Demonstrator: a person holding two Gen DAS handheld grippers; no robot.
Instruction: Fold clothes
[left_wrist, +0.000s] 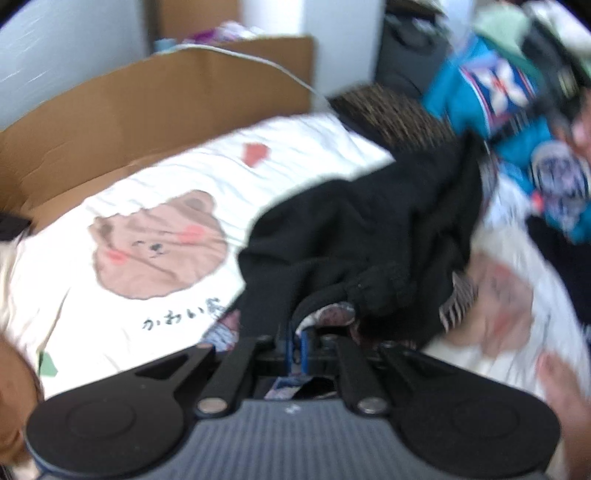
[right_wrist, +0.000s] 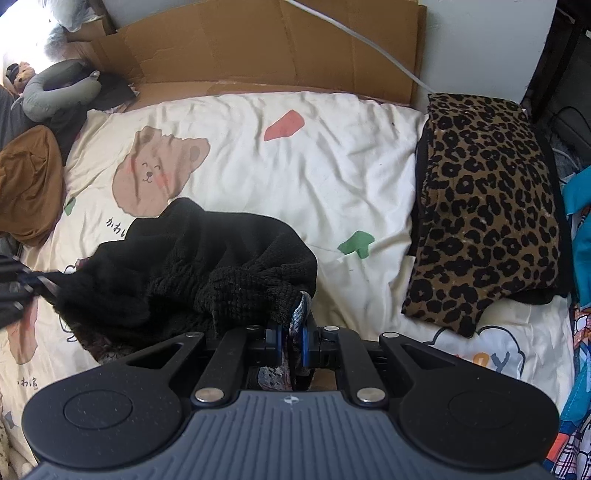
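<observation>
A black knit garment (right_wrist: 192, 258) with a patterned lining lies bunched on the cream bear-print bed sheet (right_wrist: 295, 155). My right gripper (right_wrist: 295, 332) is shut on its near edge, with patterned cloth pinched between the blue pads. My left gripper (right_wrist: 37, 284) reaches in from the left edge of the right wrist view and holds the garment's other side. The left wrist view is blurred; there the left gripper (left_wrist: 295, 343) is shut on a fold of the black garment (left_wrist: 369, 229), which stretches away over the sheet (left_wrist: 155, 240).
A folded leopard-print cloth (right_wrist: 487, 206) lies on the right of the bed. Cardboard (right_wrist: 277, 48) lines the wall behind. A brown cloth (right_wrist: 29, 184) and a grey neck pillow (right_wrist: 55, 92) sit at the left. Blue clothes (left_wrist: 498, 96) are piled at the right.
</observation>
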